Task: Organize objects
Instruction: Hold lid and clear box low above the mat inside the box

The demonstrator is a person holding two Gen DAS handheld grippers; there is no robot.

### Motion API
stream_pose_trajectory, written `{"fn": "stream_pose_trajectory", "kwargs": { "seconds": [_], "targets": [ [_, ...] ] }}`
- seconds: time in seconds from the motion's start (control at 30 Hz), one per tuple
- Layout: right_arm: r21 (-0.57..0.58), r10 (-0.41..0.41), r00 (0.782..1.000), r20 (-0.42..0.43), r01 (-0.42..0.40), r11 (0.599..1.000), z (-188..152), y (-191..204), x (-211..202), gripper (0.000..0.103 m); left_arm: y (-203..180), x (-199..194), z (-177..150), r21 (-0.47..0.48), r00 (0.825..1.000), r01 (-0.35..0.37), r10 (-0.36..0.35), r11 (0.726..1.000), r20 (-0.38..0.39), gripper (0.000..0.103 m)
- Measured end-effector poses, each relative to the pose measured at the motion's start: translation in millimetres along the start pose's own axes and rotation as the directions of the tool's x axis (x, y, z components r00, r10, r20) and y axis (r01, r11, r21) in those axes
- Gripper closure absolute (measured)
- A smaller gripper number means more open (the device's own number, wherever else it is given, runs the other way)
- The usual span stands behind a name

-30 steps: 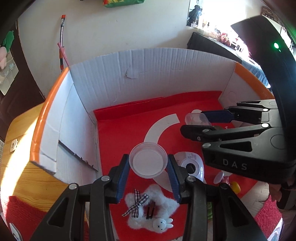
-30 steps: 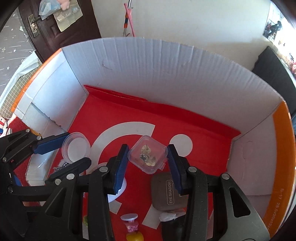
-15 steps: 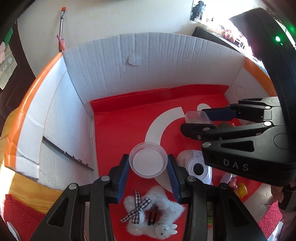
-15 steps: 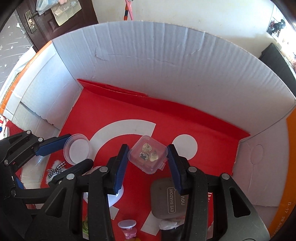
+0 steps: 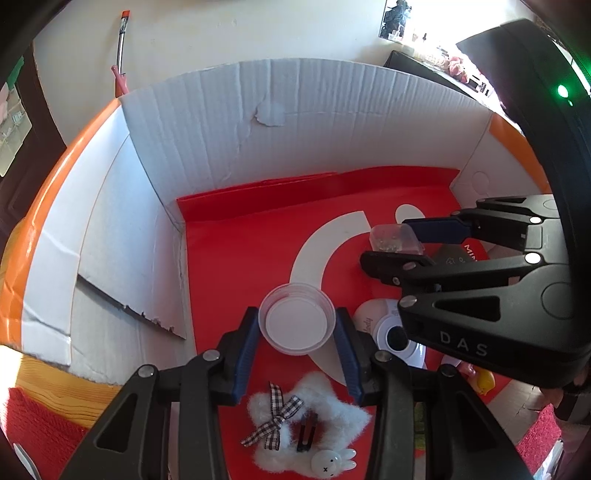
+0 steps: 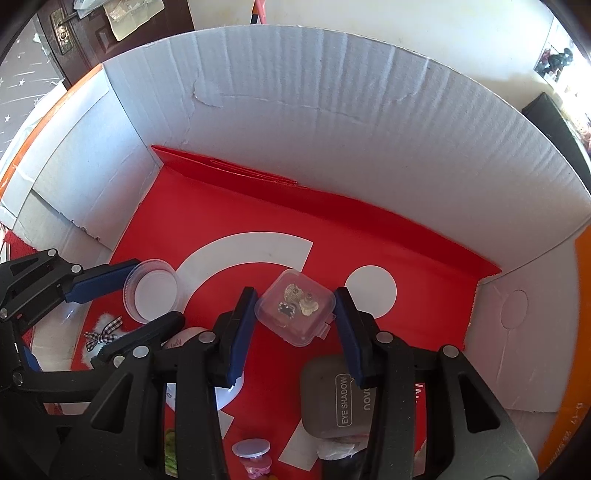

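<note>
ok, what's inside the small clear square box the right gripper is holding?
Through the lid of the clear square box: two pale gold pieces and a small dark one, likely earrings. Anything beneath them is covered.

Bright daylight pours in from the blown-out window at upper right, the cardboard box is sharp, and its edges bow under fisheye distortion.
</note>
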State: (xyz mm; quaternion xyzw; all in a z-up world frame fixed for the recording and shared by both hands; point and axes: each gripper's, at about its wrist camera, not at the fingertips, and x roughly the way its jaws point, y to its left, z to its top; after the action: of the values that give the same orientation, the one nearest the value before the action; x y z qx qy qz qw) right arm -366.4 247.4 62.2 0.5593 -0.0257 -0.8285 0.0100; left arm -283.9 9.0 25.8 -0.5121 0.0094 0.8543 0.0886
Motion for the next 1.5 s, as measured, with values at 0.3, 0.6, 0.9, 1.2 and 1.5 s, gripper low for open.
{"fn": "stream_pose_trajectory", "kwargs": {
  "seconds": [0.3, 0.6, 0.9, 1.2, 1.5],
  "targets": [
    [-0.005, -0.009, 1.0, -0.001, 0.009, 1.0, -5.4, -1.5, -5.5, 0.062, -0.7, -0.7, -2.2, -0.001, 1.0, 0.0, 0.0, 1.0, 0.001, 0.059],
    [-0.004, -0.011, 1.0, -0.002, 0.011, 1.0, -7.8, -0.5, -7.5, 0.062, -1.4, 1.7, -2.0, 0.0, 1.0, 0.002, -0.002, 1.0, 0.0, 0.059],
    [-0.001, -0.01, 1.0, -0.002, 0.01, 1.0, -8.7, 2.3, -7.6, 0.062, 2.4, 0.9, -3.8, -0.001, 1.0, 0.004, -0.004, 1.0, 0.0, 0.059],
    [0.007, -0.007, 1.0, -0.001, 0.007, 1.0, -8.8, 2.2, -8.8, 0.06, 8.4, -0.2, -5.3, 0.001, 1.0, 0.013, -0.013, 1.0, -0.002, 0.059],
    [0.009, -0.002, 1.0, 0.0, 0.002, 1.0, -14.1, 1.0, -13.4, 0.059, 2.0, -3.0, 5.0, 0.011, 1.0, 0.015, -0.015, 1.0, -0.015, 0.06]
  ]
}}
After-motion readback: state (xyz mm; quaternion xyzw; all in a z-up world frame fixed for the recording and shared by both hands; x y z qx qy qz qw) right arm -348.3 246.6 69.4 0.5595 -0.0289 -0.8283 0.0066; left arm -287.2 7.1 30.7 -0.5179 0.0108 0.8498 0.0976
